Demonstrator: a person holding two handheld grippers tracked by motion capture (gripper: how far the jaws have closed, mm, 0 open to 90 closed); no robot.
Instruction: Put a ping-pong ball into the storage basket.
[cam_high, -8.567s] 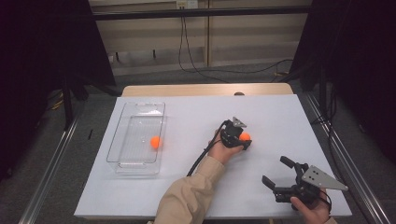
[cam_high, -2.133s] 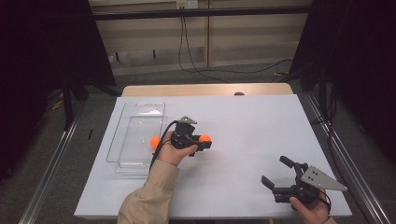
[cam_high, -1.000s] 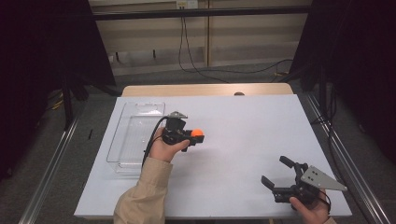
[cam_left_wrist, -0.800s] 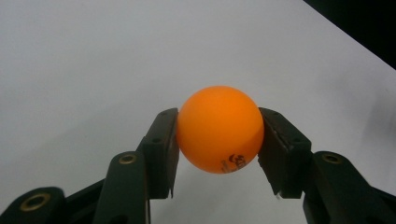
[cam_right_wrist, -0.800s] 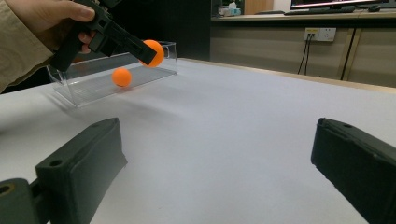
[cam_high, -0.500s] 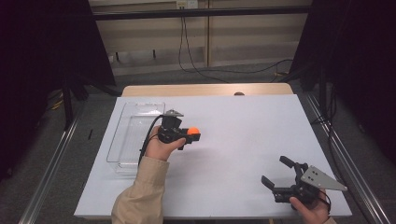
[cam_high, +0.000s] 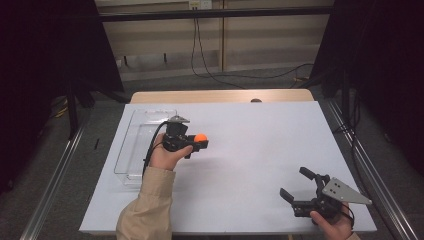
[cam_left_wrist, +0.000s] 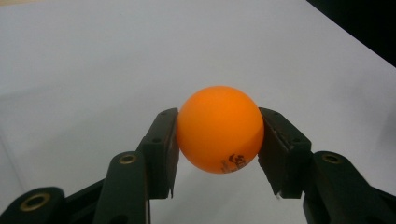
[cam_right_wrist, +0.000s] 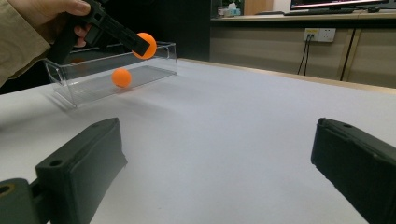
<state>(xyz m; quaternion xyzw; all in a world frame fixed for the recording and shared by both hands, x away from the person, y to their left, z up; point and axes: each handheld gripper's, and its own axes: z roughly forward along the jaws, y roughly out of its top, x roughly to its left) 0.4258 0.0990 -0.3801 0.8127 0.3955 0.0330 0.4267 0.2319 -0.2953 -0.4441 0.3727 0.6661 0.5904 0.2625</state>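
Observation:
My left gripper is shut on an orange ball and holds it above the white table, just right of the clear plastic tray. In the left gripper view the ball sits squeezed between both black pads. The right gripper view shows that held ball over the tray's near end, and a second orange ball lying inside the tray. My right gripper rests low at the table's front right corner, open, with nothing between its jaws.
The white table stretches bare between the two grippers. A black cable trails from the left gripper over the tray's edge. The table's front edge runs close under the right hand. Dark curtains and metal rails flank both sides.
The left gripper has carried the orange ball leftward from the table's middle to the tray's right side. The right gripper has stayed where it was, still open.

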